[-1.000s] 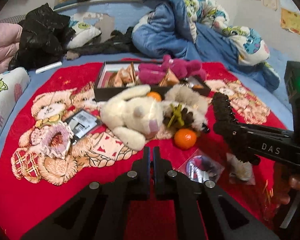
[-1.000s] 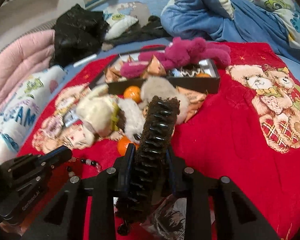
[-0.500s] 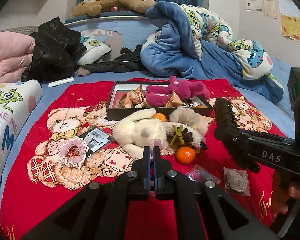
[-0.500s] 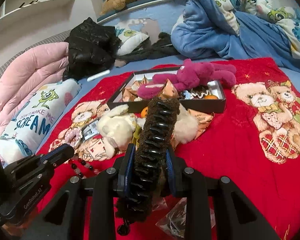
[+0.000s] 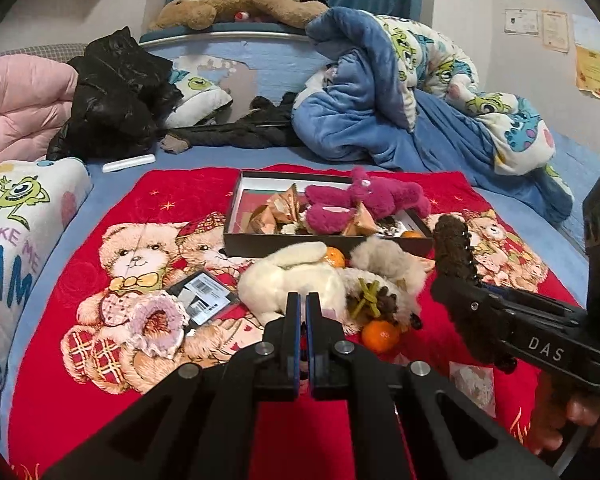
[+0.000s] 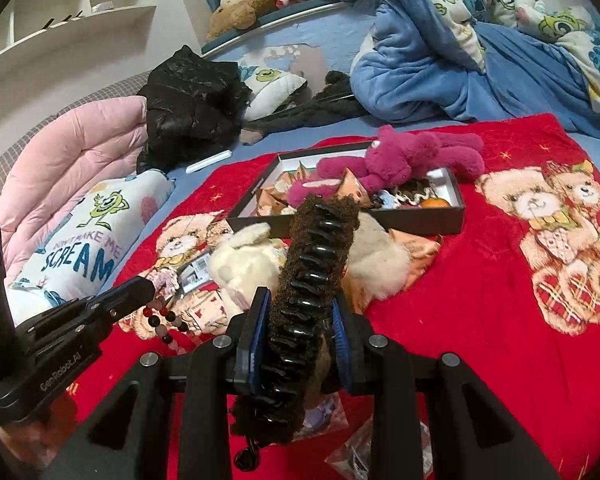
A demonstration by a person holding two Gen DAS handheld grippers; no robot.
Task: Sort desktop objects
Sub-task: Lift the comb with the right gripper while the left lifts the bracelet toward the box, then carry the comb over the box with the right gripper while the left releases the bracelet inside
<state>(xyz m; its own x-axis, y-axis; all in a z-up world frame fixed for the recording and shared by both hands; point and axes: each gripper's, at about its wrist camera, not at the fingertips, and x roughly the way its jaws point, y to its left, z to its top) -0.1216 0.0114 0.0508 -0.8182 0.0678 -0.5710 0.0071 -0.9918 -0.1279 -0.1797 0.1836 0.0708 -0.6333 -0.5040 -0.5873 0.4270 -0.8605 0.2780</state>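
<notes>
My right gripper [image 6: 298, 320] is shut on a fuzzy brown hair claw clip [image 6: 312, 280] and holds it upright above the red blanket; the clip also shows in the left wrist view [image 5: 454, 252]. My left gripper [image 5: 303, 312] is shut; in the right wrist view [image 6: 140, 286] a red and black bead string [image 6: 164, 320] hangs from its tip. A black box [image 5: 324, 240] with a magenta plush [image 5: 364, 200] and wrappers lies beyond. A cream plush [image 5: 296, 280], a beige fluffy toy [image 5: 384, 260] and two oranges [image 5: 380, 334] lie in front of it.
A pink frilly scrunchie [image 5: 156, 324] and a barcode card [image 5: 204, 298] lie left on the red bear blanket [image 5: 100, 280]. Clear packets [image 5: 472, 384] lie near right. A blue duvet [image 5: 380, 100], black jacket [image 5: 116, 92] and pink quilt [image 5: 16, 108] sit behind.
Both grippers have risen and pulled back from the pile; the view now takes in more of the bed. The right gripper still holds the clip.
</notes>
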